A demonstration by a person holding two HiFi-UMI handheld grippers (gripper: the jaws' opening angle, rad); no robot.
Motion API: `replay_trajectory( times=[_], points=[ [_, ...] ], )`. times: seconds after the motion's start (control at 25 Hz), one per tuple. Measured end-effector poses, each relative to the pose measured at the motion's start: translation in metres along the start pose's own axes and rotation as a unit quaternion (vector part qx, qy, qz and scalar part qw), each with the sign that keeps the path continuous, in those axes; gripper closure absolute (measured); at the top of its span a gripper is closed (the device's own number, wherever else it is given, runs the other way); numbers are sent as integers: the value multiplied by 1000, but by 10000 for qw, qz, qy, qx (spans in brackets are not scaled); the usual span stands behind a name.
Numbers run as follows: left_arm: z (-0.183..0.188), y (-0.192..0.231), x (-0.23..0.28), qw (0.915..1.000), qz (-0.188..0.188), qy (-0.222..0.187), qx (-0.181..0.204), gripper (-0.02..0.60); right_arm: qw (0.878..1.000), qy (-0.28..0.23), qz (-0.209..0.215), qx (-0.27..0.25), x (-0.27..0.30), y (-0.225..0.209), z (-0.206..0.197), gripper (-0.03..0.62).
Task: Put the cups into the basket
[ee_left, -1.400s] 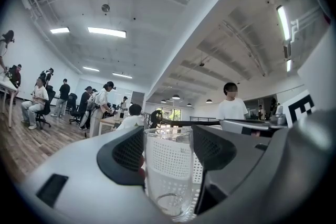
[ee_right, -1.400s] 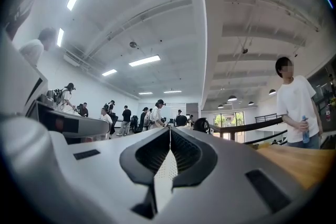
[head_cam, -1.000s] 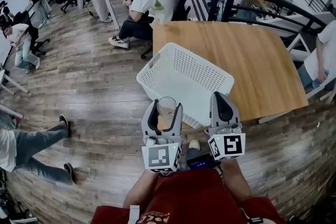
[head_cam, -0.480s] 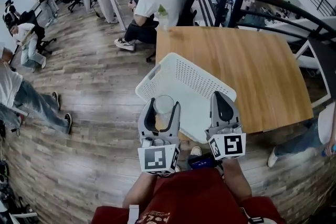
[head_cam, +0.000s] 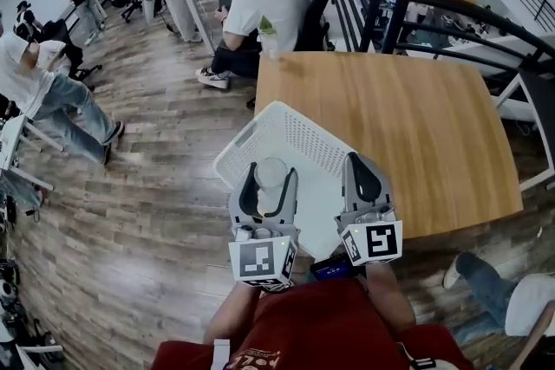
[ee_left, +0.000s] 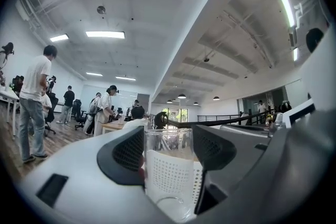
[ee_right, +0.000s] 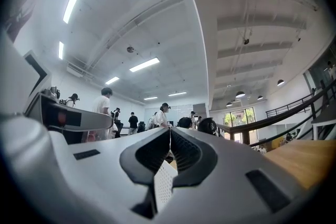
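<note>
Left hand-held gripper [head_cam: 272, 186] pinches a clear cup [head_cam: 270, 171] between its two pads. In the left gripper view the glass fills the gap between them, so this hand-held gripper [ee_left: 168, 152] stands wide but is closed on the cup [ee_left: 168, 178]. The cup is upright, mouth up, its long axis running across the line the jaws point along.

The white perforated basket [head_cam: 303, 143] lies directly ahead of the cup and a little to its right. It sits on the near left corner of the desk [head_cam: 408, 126], and part of it seems to jut past the edge toward the person. From the head view the cup overlaps the basket's near rim. Through the glass the basket's dotted wall shows low and in front, so I judge the cup to be at or just short of that rim and above it. How high above it cannot be told.

The coming move turns on that one line: forward and slightly right over the rim, then down with the cup kept upright.

The right hand-held gripper [head_cam: 364, 173] hovers over the basket's near right side. Its pads are pressed together on nothing [ee_right: 169, 152], with a sliver of basket [ee_right: 160, 186] showing below them. It is near the basket too, but only the left one has a cup to deliver.
</note>
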State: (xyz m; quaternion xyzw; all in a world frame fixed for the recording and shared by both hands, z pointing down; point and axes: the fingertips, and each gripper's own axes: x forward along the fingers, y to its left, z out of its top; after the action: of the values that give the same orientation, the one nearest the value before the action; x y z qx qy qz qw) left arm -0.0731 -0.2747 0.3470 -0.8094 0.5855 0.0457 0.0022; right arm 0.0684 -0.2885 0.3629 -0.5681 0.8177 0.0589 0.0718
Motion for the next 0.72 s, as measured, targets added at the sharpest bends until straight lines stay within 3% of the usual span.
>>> replay_trajectory(
  times=[0.72],
  points=[
    [-26,-14,47,9985,405,362,52,295,9986,-69,385,349,33,-43,-2,583]
  ],
)
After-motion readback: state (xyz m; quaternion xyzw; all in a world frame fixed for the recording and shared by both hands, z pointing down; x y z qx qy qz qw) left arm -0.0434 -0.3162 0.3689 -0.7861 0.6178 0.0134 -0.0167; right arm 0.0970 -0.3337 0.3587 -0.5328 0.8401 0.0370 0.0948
